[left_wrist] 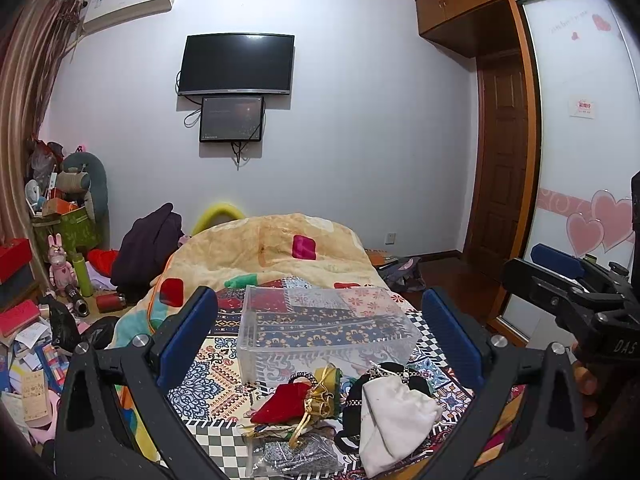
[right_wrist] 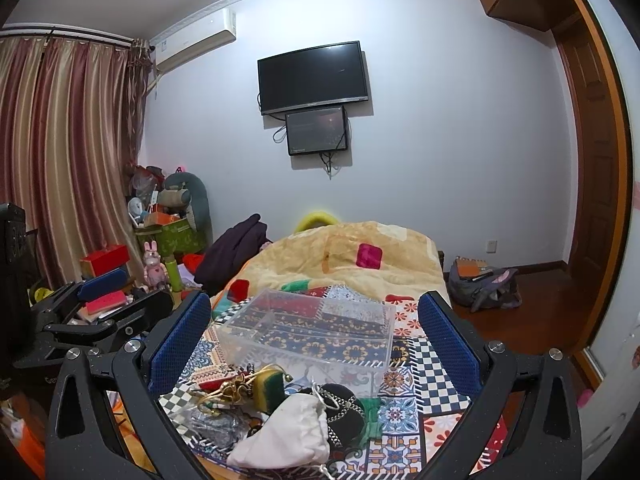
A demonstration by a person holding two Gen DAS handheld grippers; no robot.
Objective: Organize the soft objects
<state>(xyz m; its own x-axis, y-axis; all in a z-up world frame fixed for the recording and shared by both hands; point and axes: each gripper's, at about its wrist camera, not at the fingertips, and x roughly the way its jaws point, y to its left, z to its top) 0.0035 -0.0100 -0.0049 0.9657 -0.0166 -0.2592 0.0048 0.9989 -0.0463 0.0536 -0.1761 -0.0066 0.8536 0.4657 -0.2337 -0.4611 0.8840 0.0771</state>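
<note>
A clear plastic box [left_wrist: 320, 328] stands empty on the patterned bedspread [left_wrist: 216, 384]; it also shows in the right wrist view [right_wrist: 312, 328]. In front of it lies a heap of soft things: a white drawstring pouch [left_wrist: 392, 412] [right_wrist: 288, 432], a red velvet pouch [left_wrist: 284, 400], a black beaded pouch [right_wrist: 340, 404], a yellow-green sponge [right_wrist: 272, 386] and a grey glittery bag [left_wrist: 296, 456]. My left gripper [left_wrist: 320, 340] is open and empty above the heap. My right gripper [right_wrist: 312, 340] is open and empty too; it also shows at the right of the left wrist view [left_wrist: 560, 280].
A yellow blanket [left_wrist: 272, 248] is bunched at the bed's far end. Clutter, boxes and toys [left_wrist: 60, 280] crowd the floor to the left. A backpack [right_wrist: 484, 284] lies on the wooden floor at the right. A wardrobe [left_wrist: 580, 160] stands at the right.
</note>
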